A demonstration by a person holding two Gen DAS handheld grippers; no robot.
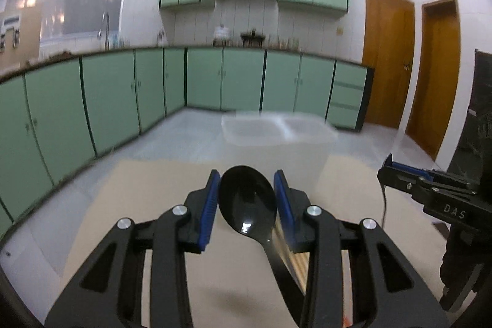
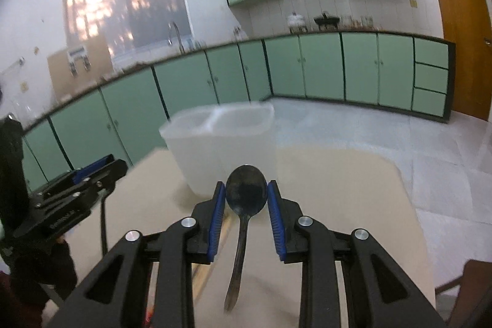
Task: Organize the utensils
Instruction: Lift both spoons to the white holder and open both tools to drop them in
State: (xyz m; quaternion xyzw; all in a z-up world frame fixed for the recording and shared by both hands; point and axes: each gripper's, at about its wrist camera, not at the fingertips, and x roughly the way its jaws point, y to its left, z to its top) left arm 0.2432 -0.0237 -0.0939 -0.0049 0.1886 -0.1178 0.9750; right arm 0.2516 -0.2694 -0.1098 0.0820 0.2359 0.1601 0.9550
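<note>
A: How many spoons?
B: Two: one glossy black plastic spoon (image 1: 247, 200) and one dull dark metal spoon (image 2: 246, 192).
A: Containers?
B: One translucent two-compartment bin (image 2: 221, 137), at twelve o'clock from the spoons.
A: Grippers?
B: Two, a left gripper (image 1: 247, 199) and a right gripper (image 2: 246, 203).

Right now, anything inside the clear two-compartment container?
Both compartments of the clear container look empty from the rim, in both wrist views. The frosted walls blur the lower part, so the bottoms aren't clearly visible. Both spoons are still outside it, held in the claws.
</note>
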